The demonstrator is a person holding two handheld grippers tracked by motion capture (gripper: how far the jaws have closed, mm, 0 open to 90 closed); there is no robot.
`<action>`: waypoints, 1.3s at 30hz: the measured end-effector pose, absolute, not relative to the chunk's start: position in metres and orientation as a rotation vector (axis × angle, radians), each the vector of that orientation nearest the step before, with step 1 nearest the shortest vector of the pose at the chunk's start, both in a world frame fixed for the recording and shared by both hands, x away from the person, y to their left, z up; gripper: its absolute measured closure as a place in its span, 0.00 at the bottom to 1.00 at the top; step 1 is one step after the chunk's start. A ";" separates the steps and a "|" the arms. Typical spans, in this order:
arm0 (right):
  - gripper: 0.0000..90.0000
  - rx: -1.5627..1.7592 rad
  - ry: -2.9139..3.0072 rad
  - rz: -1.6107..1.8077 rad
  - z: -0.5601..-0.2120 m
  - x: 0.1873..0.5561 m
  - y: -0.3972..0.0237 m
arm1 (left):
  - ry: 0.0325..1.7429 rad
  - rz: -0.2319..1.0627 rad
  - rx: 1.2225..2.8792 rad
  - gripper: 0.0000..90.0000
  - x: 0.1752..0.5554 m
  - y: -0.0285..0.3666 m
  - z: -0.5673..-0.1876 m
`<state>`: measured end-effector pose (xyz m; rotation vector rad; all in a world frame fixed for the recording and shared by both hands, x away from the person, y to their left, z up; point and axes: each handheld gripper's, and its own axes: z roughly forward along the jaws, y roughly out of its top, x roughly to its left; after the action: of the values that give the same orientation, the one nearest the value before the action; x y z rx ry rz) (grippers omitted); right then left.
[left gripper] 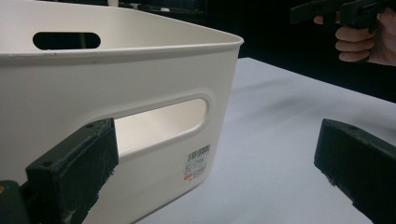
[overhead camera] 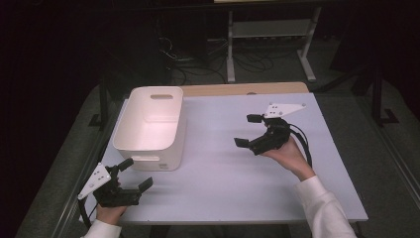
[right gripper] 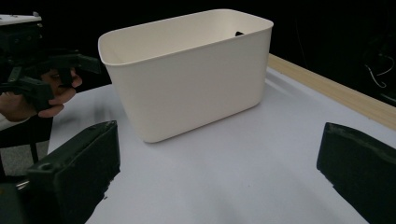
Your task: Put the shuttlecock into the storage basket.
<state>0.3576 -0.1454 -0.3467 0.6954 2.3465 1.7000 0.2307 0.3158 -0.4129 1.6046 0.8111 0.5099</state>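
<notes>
I have the white plastic bin [overhead camera: 148,124] standing upright on the left part of the table [overhead camera: 233,188], empty as far as I can see. My left gripper [overhead camera: 134,174] sits just beside the bin's near end wall, fingers spread wide and holding nothing, one finger close by the handle slot [left gripper: 161,119]. My right gripper [overhead camera: 248,130] hovers well apart to the right, fingers also released. To grip cleanly, I'd ease the left forward so one finger slides through the slot, then close on the wall squarely, keeping the bin from sliding.
</notes>
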 end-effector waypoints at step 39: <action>0.00 0.848 2.194 1.705 -0.385 0.325 -0.219 | 0.811 0.518 1.613 0.00 0.231 0.316 -0.413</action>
<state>0.3252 -0.2189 -0.3850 0.8478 2.1936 1.7046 0.2313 0.3165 -0.4134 1.6135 0.8108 0.5179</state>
